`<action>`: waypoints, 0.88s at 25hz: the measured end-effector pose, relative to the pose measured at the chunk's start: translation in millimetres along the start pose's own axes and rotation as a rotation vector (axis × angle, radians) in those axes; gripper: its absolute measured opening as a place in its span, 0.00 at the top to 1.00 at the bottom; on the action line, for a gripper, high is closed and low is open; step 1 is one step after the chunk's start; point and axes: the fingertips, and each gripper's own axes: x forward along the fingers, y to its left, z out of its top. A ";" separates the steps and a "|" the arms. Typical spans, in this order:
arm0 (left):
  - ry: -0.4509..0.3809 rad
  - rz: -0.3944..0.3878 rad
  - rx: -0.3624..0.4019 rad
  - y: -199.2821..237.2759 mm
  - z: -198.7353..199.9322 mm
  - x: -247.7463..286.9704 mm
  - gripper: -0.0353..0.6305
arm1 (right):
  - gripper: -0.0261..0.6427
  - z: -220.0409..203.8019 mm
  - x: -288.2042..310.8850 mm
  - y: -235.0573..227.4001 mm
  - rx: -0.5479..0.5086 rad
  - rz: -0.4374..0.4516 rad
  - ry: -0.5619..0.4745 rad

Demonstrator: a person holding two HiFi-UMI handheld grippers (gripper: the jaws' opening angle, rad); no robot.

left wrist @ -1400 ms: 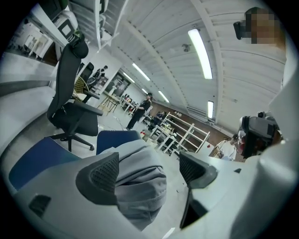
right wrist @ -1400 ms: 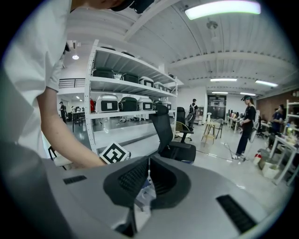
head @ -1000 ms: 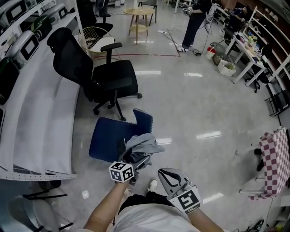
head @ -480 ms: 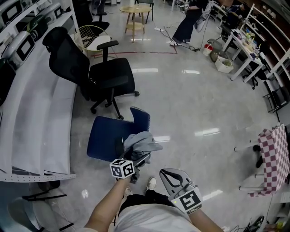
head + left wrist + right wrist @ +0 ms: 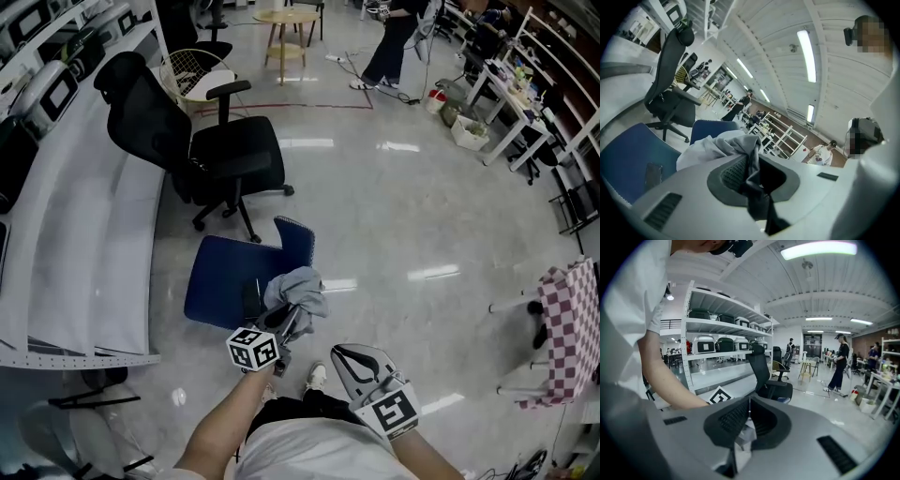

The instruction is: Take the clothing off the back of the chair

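Left gripper (image 5: 296, 320), jaws just closing on grey clothing (image 5: 294, 285), above glossy floor (image 5: 403, 216).

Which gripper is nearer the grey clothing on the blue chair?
The left gripper. Its jaws have just closed on the clothing; the right gripper sits back by the person's body, apart from it.

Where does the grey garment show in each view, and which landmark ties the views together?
Head view: grey garment at centre, on the blue chair, just above the left gripper.
Left gripper view: grey garment low at centre, a fold pinched by the jaws, which have just been closing.
Right gripper view: not clearly in it.
Shared landmark: black office chair.
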 end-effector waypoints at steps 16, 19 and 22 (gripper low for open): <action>-0.172 -0.027 0.011 -39.7 32.6 -45.7 0.90 | 0.94 4.6 -2.7 10.5 -0.011 0.063 -0.039; -0.214 -0.030 0.009 -54.3 39.7 -57.1 0.91 | 0.94 7.0 -4.7 15.0 -0.018 0.085 -0.060; -0.251 -0.033 0.018 -70.3 48.2 -65.7 0.91 | 0.94 6.5 -6.6 17.1 -0.032 0.115 -0.060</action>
